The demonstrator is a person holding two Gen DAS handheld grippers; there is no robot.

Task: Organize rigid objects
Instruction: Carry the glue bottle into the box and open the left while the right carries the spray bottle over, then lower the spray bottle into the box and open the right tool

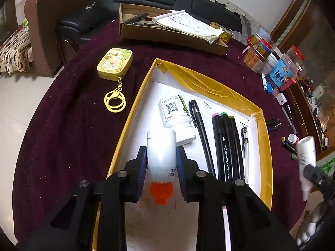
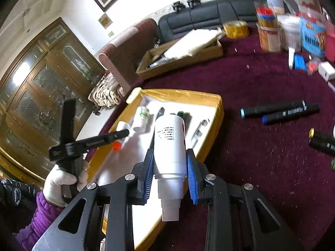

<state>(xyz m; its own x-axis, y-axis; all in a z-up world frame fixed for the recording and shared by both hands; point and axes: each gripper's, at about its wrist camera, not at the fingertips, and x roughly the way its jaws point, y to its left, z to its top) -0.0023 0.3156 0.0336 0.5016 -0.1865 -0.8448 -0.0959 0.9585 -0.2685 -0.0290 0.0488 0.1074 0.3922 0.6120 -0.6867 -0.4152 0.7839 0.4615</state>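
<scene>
A white glove [image 2: 60, 183] and a fuzzy purple sleeve [image 2: 39, 219] are being worn. Black gripper arms with round silver screws [image 1: 122, 174] and blue ridged pads [image 2: 191, 179] are being shown.

We see a fuzzy maroon cloth [image 1: 62, 142] covering the bench at lower left, a tray [image 1: 209, 79] lined with glossy yellow tape, smooth white plastic bottles [image 1: 161, 154], matt black markers [image 1: 226, 144], and a brown cardboard box [image 1: 146, 32] at upper centre.
</scene>
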